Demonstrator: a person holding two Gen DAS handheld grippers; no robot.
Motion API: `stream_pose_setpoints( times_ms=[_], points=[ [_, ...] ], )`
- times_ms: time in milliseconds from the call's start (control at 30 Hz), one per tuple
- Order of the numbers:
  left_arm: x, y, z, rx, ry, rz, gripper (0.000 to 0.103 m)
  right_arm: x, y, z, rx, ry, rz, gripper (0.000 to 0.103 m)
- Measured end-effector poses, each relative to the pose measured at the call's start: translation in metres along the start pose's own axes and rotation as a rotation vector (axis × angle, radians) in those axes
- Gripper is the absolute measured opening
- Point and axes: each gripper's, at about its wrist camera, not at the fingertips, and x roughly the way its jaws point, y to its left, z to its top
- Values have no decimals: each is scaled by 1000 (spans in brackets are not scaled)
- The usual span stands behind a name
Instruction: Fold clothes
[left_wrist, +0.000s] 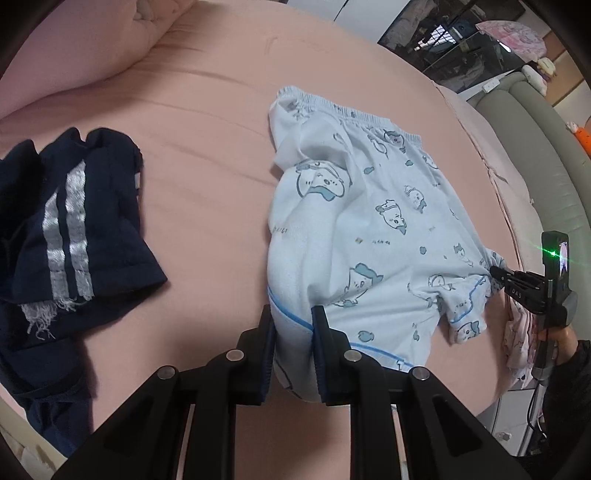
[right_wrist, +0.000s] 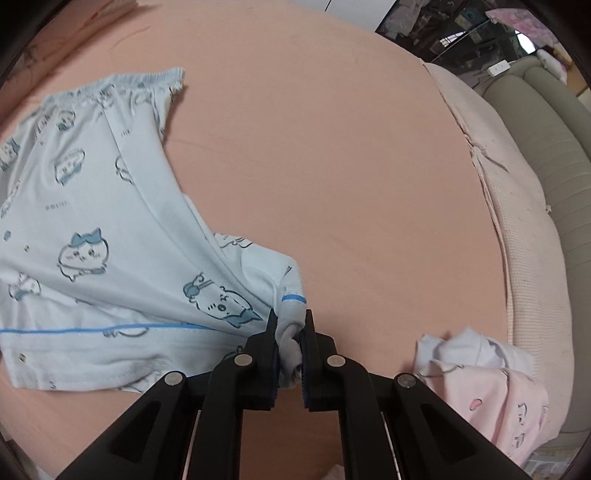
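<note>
The light blue printed shorts lie centre frame on the pink bed. The left gripper pinches the hem at bottom centre. The right gripper pinches the opposite hem corner. A navy garment lies at left; a pink garment at lower right.
</note>
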Motion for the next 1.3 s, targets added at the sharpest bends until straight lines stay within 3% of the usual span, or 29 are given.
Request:
stream_pose_setpoints(
  times_ms=[267,367,400,500,733,867,933,1000,1167,1300],
  points=[
    [-6,23,6,-17,17,-3,16,3,-12,-19,-42,14,-83,6],
    [-7,29,8,-17,20,-9,16,7,-24,-27,-46,18,-194,6],
    [-8,30,9,-16,26,-13,16,8,-33,-29,-29,21,-189,6],
    [-6,32,13,-10,44,-21,16,8,-56,-33,56,48,-33,6],
    [-9,35,16,-52,42,-49,17,-21,-64,-19,147,-60,134,11],
    [-12,36,18,-60,33,-40,18,-31,-49,-12,158,-71,179,13],
    [-19,37,12,-47,43,-25,23,-36,-46,-12,157,-71,207,20],
    [-18,37,10,-32,50,-8,27,-43,-35,-13,154,-69,252,38],
    [-12,42,11,-45,58,-28,30,-64,-2,-8,99,-89,360,40],
    [-9,49,10,-86,74,-114,30,-66,25,8,34,-89,443,40]
  ],
)
